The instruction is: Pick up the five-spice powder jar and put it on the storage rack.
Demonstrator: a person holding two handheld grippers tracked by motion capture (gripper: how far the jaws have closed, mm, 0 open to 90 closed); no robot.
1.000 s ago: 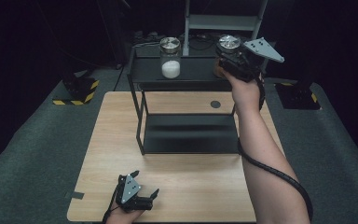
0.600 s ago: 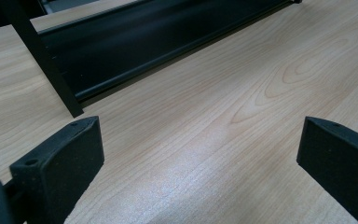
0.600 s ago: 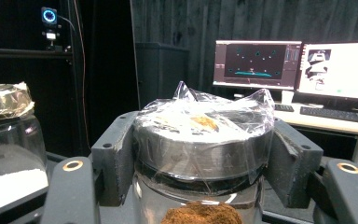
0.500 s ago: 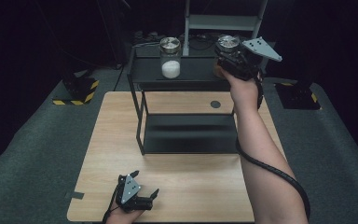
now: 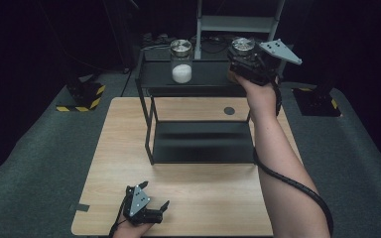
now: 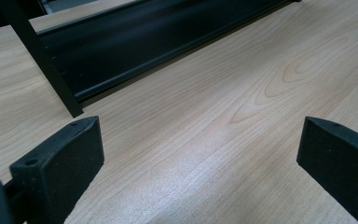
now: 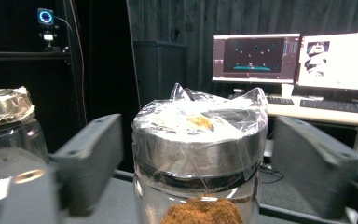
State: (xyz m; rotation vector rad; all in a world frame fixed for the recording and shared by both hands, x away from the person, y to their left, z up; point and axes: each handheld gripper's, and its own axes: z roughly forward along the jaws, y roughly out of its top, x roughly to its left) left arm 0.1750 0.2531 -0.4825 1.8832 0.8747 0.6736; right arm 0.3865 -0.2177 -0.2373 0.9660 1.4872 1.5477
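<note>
Right gripper [image 5: 240, 58] up at the far right end of the black rack's top shelf [image 5: 206, 77], jaws just opened and standing clear on either side of the jar of brown powder [image 7: 200, 168]. Gaps visible between each pad and the jar's metal lid [image 7: 200, 144] in the right gripper view, so nothing gripped: jar between the jaws but free, seemingly standing on the shelf by itself. Lid wrapped in crinkled clear film; brown powder heaped low inside the glass.

Key relation: jar straight ahead of the gripper, between the jaws, its long axis upright, jaws level at lid height on its left and right. Any pull-back probably best taken straight toward the near side, along the jaws' own line, to keep the pads from brushing the film or tipping the jar.

Second jar [image 5: 181, 62], white powder inside, further left on the same shelf, apart from the brown one; its wrapped lid at the left edge of the right gripper view. Sideways swing to the left risky for that reason.

Left gripper [image 5: 151, 206] low at the near edge of the wooden table [image 5: 119, 148], jaws wide apart over bare wood, holding nothing, well apart from both jars. Right hand plainly the nearer one for anything further on the shelf.
</note>
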